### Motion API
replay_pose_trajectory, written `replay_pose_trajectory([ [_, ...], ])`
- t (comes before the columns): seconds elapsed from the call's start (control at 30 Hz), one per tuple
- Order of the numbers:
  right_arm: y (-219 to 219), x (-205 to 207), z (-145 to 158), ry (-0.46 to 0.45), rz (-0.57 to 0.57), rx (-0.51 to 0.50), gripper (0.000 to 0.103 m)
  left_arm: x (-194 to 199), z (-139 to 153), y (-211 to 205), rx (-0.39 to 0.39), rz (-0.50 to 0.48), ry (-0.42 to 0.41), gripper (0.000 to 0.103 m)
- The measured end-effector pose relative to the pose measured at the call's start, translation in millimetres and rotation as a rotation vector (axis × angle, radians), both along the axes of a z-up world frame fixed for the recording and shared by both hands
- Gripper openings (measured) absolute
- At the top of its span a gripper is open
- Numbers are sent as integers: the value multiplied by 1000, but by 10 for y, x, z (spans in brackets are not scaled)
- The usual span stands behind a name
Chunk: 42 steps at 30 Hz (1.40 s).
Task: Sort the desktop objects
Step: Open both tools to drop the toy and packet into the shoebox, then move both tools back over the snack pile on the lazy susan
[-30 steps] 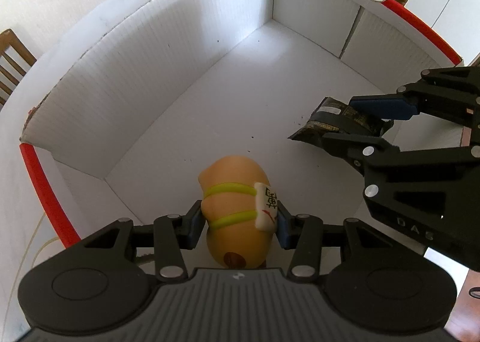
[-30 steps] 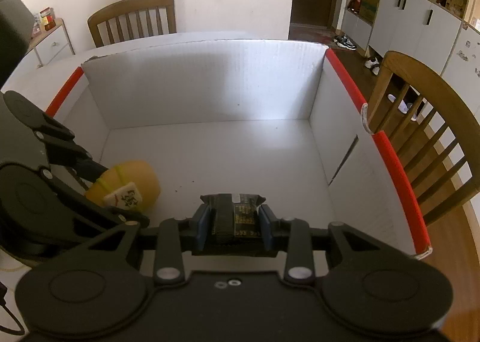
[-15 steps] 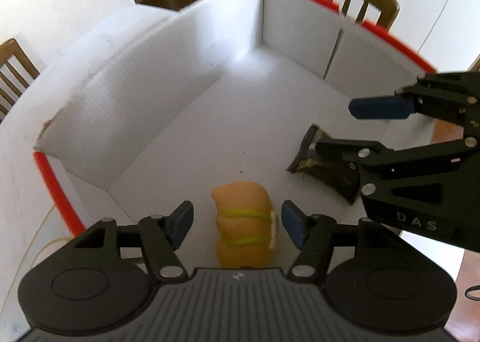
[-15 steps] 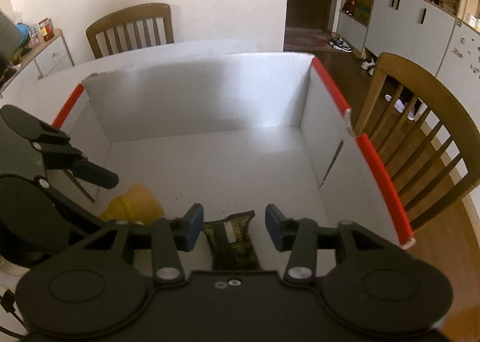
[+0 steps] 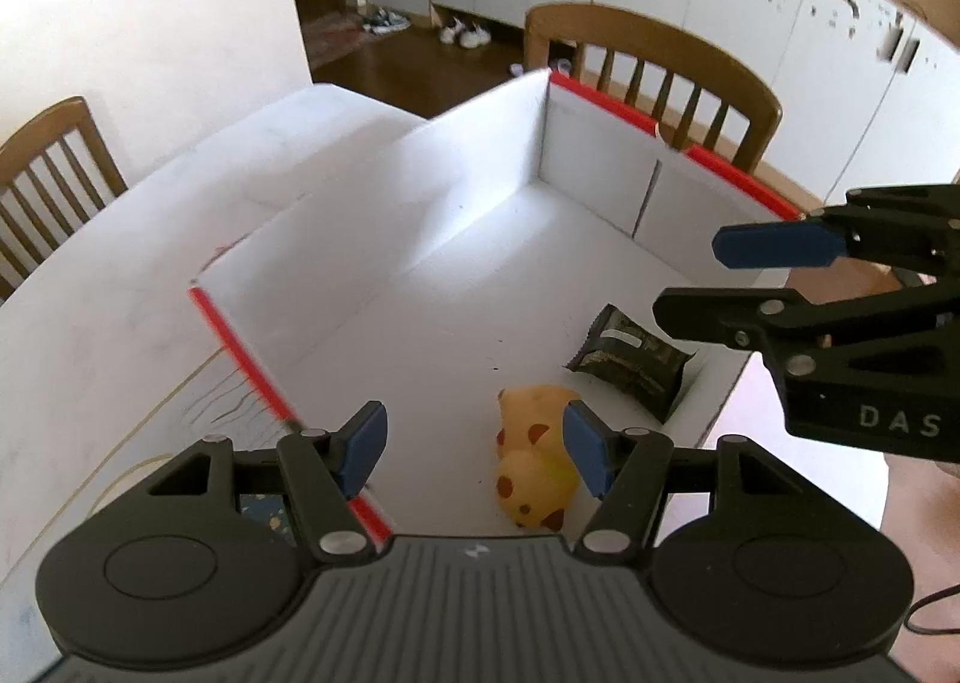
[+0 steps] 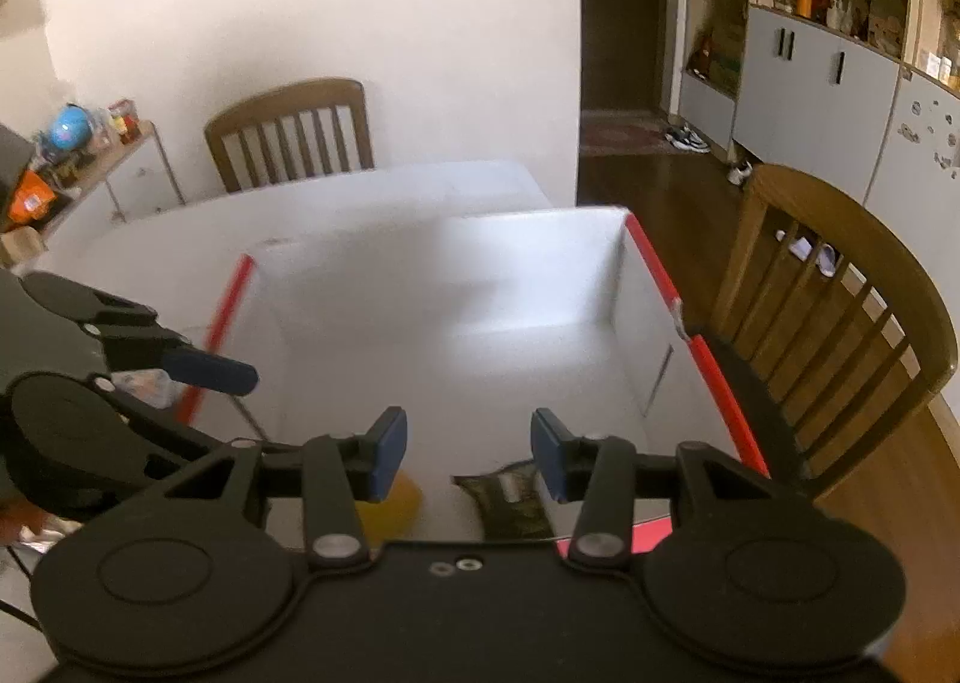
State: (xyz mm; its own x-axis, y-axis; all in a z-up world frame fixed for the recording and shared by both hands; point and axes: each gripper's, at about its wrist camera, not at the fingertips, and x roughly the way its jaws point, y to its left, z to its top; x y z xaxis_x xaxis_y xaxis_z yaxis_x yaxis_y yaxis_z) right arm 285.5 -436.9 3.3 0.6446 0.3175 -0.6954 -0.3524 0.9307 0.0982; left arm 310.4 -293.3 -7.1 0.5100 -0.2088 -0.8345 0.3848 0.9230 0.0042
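Observation:
A yellow toy with brown spots (image 5: 534, 461) lies on the floor of the white box (image 5: 420, 215), near its front wall. A dark snack packet (image 5: 630, 362) lies beside it to the right. My left gripper (image 5: 474, 446) is open and empty, raised above the box's near edge. My right gripper (image 6: 468, 452) is open and empty, also above the box; it shows in the left wrist view (image 5: 774, 263) at the right. In the right wrist view the toy (image 6: 393, 506) and the packet (image 6: 510, 497) sit low, partly hidden by the gripper body.
The box has red-trimmed rims (image 5: 732, 176) and stands on a white table (image 5: 120, 263). Wooden chairs (image 6: 840, 323) stand around the table. A side shelf with clutter (image 6: 72, 143) is at the far left.
Both grippers opened and let go: the toy and the packet dropped onto the box floor. Both grippers then rose and pulled back above the box.

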Motion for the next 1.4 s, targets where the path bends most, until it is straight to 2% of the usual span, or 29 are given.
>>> replay_pose_trajectory([
  [0.2,170,-184,159,-25,19,19,45,-225,197,219,-18,19,-48,64],
  [0.27,229,-243,188,-30,23,22,46,-304,246,293,-21,25,-60,67],
  [0.67,683,-601,311,-40,67,40,46,-854,381,795,-53,73,-132,73],
  [0.93,952,-793,372,-60,79,63,47,-1233,423,1216,-96,130,-157,84],
  [1.0,1012,-836,370,-62,84,66,51,-1333,421,1307,-98,144,-171,85],
  [1.03,1042,-862,369,-65,85,66,59,-1379,421,1355,-100,151,-176,86],
  [1.1,1098,-915,365,-74,92,71,63,-1465,424,1447,-104,163,-183,86],
  [1.2,1190,-981,353,-82,102,68,63,-1585,406,1597,-117,181,-192,87],
  [1.27,1243,-1009,337,-80,106,72,64,-1665,390,1695,-125,193,-199,93],
  [1.3,1272,-1032,331,-80,108,74,64,-1703,383,1737,-126,201,-203,101],
  [1.4,1348,-1094,310,-81,116,78,66,-1817,355,1895,-135,224,-221,103],
])
